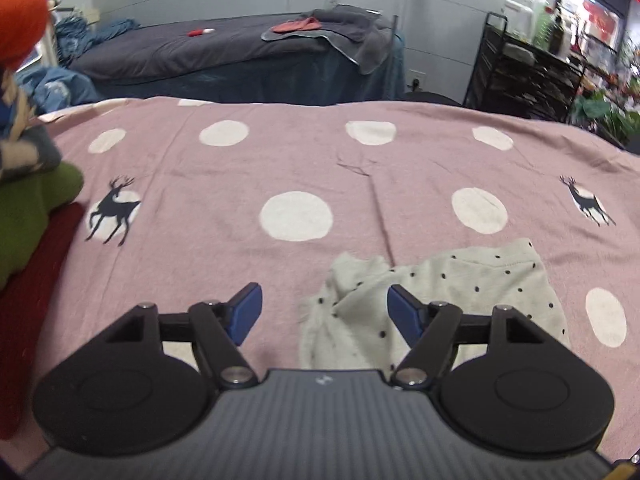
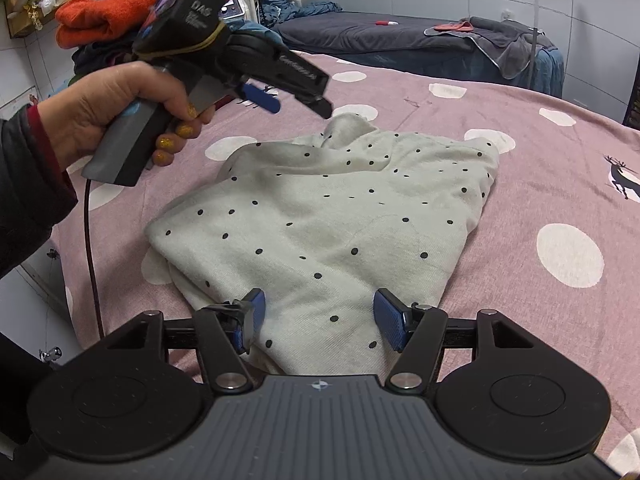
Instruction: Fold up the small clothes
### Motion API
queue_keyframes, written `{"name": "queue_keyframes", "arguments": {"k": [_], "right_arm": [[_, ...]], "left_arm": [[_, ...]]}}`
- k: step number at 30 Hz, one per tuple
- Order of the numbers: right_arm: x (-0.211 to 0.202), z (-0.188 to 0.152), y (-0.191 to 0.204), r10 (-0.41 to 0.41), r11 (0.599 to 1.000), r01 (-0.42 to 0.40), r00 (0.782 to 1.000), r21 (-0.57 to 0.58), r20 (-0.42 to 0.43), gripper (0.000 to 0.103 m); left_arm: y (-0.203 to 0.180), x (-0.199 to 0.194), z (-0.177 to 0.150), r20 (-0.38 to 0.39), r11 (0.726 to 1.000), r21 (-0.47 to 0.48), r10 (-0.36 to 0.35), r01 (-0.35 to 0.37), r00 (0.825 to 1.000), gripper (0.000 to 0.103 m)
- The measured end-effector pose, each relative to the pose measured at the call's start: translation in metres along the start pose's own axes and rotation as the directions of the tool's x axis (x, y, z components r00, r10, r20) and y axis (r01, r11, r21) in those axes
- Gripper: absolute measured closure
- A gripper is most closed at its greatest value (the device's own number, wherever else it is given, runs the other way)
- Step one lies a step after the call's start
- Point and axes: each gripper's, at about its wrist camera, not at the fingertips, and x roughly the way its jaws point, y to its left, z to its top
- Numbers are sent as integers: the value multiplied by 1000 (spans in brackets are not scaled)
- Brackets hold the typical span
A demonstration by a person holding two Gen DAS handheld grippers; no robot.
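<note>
Bed: pink sheet point(image 2: 520, 152) with white dots.
Garment point(image 2: 328, 208): cream, black-dotted, lying folded, maybe loosely.
Left gripper point(image 1: 325, 312): released, holding nothing.
Right gripper point(image 2: 316, 316): released, just above garment.

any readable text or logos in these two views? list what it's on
"DAS": white letters on the black body of the left hand-held gripper, right wrist view.
Smaller lines under "DAS": too blurred to read.
Raised lettering along that gripper's black arm: too blurred to read.
Small emblem on each camera housing: a mark, not text.
Polka-dot garment and pink bedsheet: no text.
</note>
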Motion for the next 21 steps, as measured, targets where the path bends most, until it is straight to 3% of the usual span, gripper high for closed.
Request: {"name": "queue_keyframes", "arguments": {"k": [2,4,5,10,14,16,19,21], "right_arm": [[0,0,0,-1,1000,1,1000,-2,-1,3],[0,0,0,0,1000,0,1000,4,-2,3],[0,0,0,0,1000,0,1000,5,-2,3],[0,0,-1,1,1000,-1,1000,5,-2,3],[1,0,-1,1,1000,-1,1000,8,0,3],[0,0,-1,3,1000,-3,1000,6,1,3],[0,-1,-1,1,1000,-1,1000,7,-2,3],[0,0,-1,0,1000,0,1000,6,-4,3]], "left_arm": [[-7,15,1,-35,1000,23,-14,15,999,37],[-13,31,-1,-99,999,41,-21,25,995,70],[-13,38,-4,-134,998,31,-49,54,990,94],[2,26,2,-72,996,-66,-67,62,995,95],[28,32,9,-77,990,-134,-44,33,996,95],[39,42,8,-88,981,-186,-64,47,994,94],[50,53,6,-95,973,-226,-72,49,993,83],[53,48,5,-83,973,-229,-34,14,996,65]]}}
